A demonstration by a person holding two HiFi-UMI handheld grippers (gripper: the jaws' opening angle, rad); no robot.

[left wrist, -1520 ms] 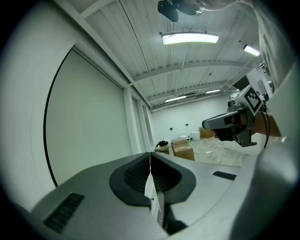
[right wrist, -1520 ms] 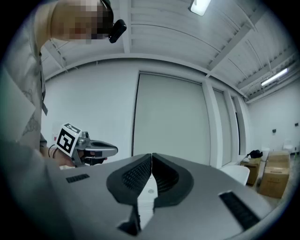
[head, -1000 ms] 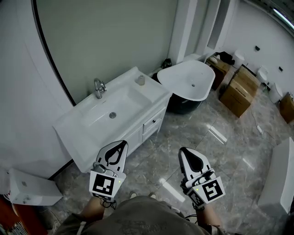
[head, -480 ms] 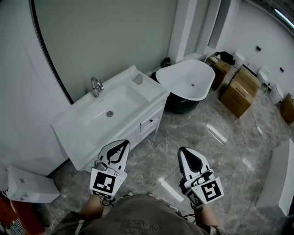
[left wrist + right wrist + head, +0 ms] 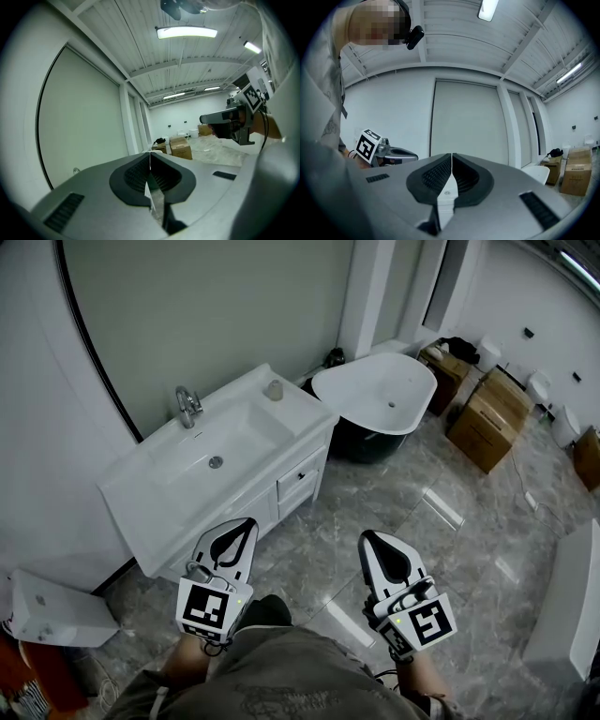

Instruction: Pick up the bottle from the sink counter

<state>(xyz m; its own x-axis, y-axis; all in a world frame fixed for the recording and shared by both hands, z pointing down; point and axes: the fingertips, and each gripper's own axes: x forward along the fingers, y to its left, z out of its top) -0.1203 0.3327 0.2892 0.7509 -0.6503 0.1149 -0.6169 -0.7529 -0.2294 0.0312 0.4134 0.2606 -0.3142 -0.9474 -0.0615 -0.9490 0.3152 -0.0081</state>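
Observation:
A small beige bottle (image 5: 274, 390) stands at the back right corner of the white sink counter (image 5: 150, 507), to the right of the chrome faucet (image 5: 187, 407). I hold both grippers low, over the grey marble floor in front of the vanity and well short of the bottle. My left gripper (image 5: 247, 524) is shut with nothing in it, its jaws meeting edge to edge (image 5: 150, 157). The right gripper (image 5: 367, 538) is shut and empty too (image 5: 452, 158). Neither gripper view shows the bottle; each looks up at the wall and ceiling.
A white freestanding bathtub (image 5: 375, 395) sits right of the vanity. Cardboard boxes (image 5: 487, 418) stand at the back right. A white box (image 5: 52, 610) lies on the floor at the left, and a white panel (image 5: 572, 606) stands at the right edge.
The sink counter and bathtub have slid slightly left and up in the head view. Both grippers stayed shut and kept their place in front of the person.

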